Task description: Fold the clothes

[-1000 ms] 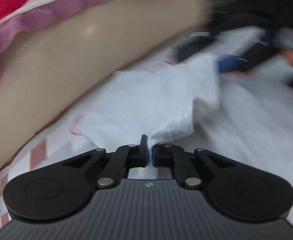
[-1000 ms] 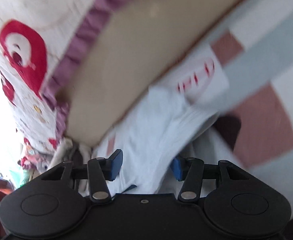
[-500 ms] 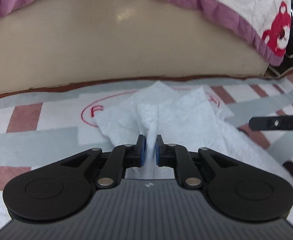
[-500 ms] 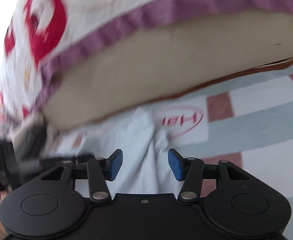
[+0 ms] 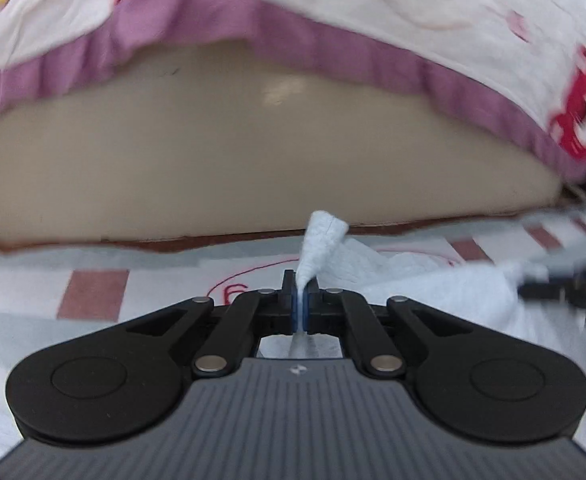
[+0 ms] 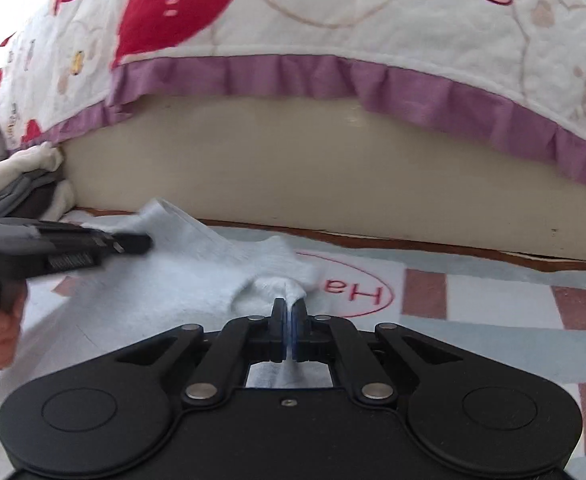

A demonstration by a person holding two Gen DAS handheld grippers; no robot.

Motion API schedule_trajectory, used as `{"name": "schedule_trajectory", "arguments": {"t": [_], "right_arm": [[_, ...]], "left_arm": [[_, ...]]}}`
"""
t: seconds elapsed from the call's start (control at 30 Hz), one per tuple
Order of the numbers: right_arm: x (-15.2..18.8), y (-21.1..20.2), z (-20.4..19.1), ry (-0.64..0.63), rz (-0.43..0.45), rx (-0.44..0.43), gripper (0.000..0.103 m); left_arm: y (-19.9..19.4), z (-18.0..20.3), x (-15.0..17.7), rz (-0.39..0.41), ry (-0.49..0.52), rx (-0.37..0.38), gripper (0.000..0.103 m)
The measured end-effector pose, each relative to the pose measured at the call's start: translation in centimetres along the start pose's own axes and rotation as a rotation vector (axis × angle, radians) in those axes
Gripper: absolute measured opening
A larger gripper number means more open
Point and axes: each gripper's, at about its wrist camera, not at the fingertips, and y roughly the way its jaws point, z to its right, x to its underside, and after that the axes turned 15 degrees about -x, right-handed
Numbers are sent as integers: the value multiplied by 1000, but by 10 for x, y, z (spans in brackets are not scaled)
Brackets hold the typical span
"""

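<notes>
A pale blue-white garment (image 6: 181,268) lies spread on a checked mat on the floor in front of a bed. My left gripper (image 5: 302,300) is shut on a pinched corner of the garment (image 5: 405,276), which sticks up between the jaws. My right gripper (image 6: 289,320) is shut on another edge of the same garment, bunched at the jaws. The left gripper also shows in the right wrist view (image 6: 93,244), at the garment's far left side, held by a hand.
The mat (image 6: 493,320) has red, grey and white squares and a red oval logo (image 6: 353,292). The beige bed base (image 6: 293,184) stands just behind, under a white quilt (image 6: 373,12) with a purple frill. Crumpled clothes (image 6: 25,184) lie at the far left.
My right gripper has closed on the garment's edge; it was open before. My left gripper has stayed shut on its corner. Both views have steadied, facing the bed.
</notes>
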Motion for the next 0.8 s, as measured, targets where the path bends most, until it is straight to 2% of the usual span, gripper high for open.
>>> {"name": "schedule_trajectory", "arguments": {"t": [0.03, 0.1, 0.17, 0.2, 0.27, 0.33, 0.43, 0.5, 0.53, 0.57, 0.63, 0.67, 0.77, 0.8], "right_arm": [[2, 3, 1, 2, -7, 11, 2], [7, 8, 4, 6, -22, 33, 1], [12, 14, 6, 10, -37, 55, 1], [14, 17, 7, 12, -45, 66, 1], [19, 23, 10, 16, -59, 88, 1], [19, 23, 12, 43, -62, 81, 1], [19, 22, 11, 61, -48, 63, 1], [19, 22, 11, 74, -40, 42, 2], [19, 21, 11, 78, -37, 36, 2], [19, 21, 12, 82, -36, 32, 2], [19, 20, 15, 99, -29, 20, 2], [19, 19, 16, 108, -26, 14, 2], [19, 17, 17, 107, -15, -6, 2], [19, 17, 17, 105, -12, -13, 2]], "left_arm": [[11, -2, 1, -34, -21, -17, 3], [33, 0, 9, -95, -14, -115, 5], [43, 1, 14, -122, -6, -176, 5], [42, 2, 14, -122, -10, -206, 4], [31, 5, 9, -84, 23, -328, 3], [19, 6, -1, -56, 36, -339, 4], [4, 14, -20, -76, -17, -100, 8], [8, 33, -31, -140, -15, 72, 19], [11, 43, -34, -163, -9, 129, 30], [17, 55, -36, -180, 8, 150, 46], [29, 78, -39, -215, 42, 193, 56], [35, 89, -40, -232, 60, 209, 56], [55, 117, -37, -278, 130, 165, 55], [62, 121, -34, -290, 137, 134, 50]]}}
